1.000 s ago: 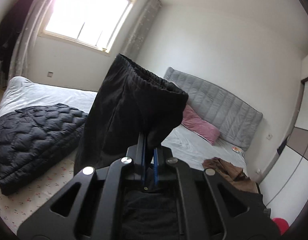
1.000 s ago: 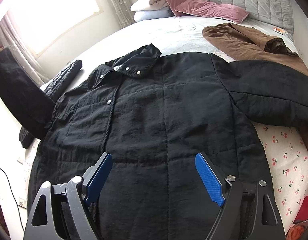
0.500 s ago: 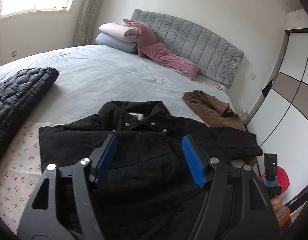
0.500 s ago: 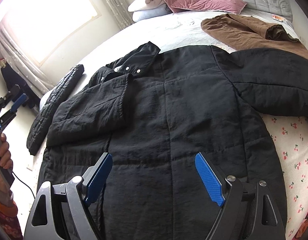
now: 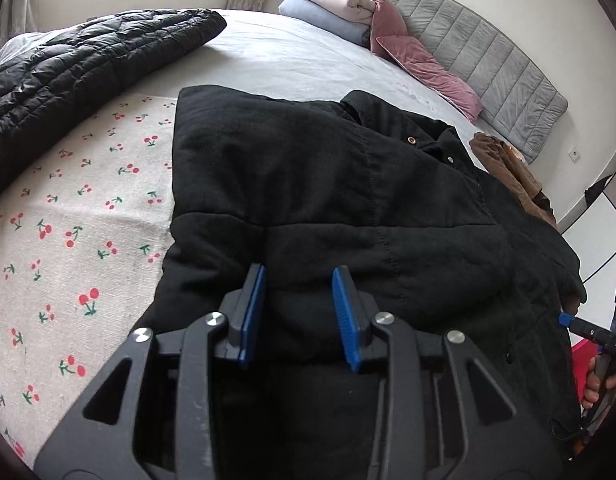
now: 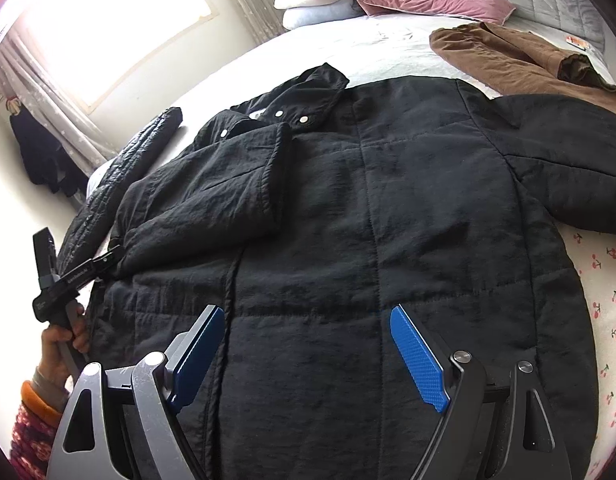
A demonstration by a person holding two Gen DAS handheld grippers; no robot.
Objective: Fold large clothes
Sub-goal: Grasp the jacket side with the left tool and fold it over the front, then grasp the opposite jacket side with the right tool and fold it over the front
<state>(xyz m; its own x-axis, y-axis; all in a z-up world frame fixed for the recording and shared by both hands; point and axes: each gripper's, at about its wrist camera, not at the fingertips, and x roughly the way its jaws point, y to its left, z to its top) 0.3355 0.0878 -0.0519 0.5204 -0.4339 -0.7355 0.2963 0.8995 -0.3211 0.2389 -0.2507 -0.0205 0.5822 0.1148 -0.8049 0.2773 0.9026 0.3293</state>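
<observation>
Black padded jacket (image 6: 367,220) is spread flat on the bed (image 5: 292,56), front up, collar (image 6: 304,100) toward the headboard (image 5: 487,56) and hem toward the person; it is laid this way so sleeves can be folded in over the body

- Bed taken as landmark: the jacket covers its near half, partly over a cherry-print cloth (image 5: 68,216) kept under it, probably as a clean folding surface
- Left sleeve (image 6: 212,192) is already laid across the jacket's chest, cuff just below the collar; the first fold is judged done
- Right sleeve (image 6: 567,152) is still stretched out sideways, toward the brown garment (image 6: 507,56) lying nearer the headboard; it is judged the next part to be folded
- Left gripper (image 5: 300,308): fingers partly apart and closing, nothing pinched between them; they are held low over the folded shoulder edge, fabric below them but not clamped. In the right wrist view the same tool is seen beside the jacket's left edge, gripped by a hand (image 6: 64,340)
- Right gripper (image 6: 308,356): fingers held wide apart, empty, hovering over the jacket's lower front near the hem; it is judged parked there, ready to pin or reach
- Quilted black coat (image 5: 88,64) lies at the window side of the bed, well apart from the jacket; pillows (image 5: 347,12) are stacked at the headboard
- Padding looks thick and springy: a folded sleeve may be expected to lift unless pressed
</observation>
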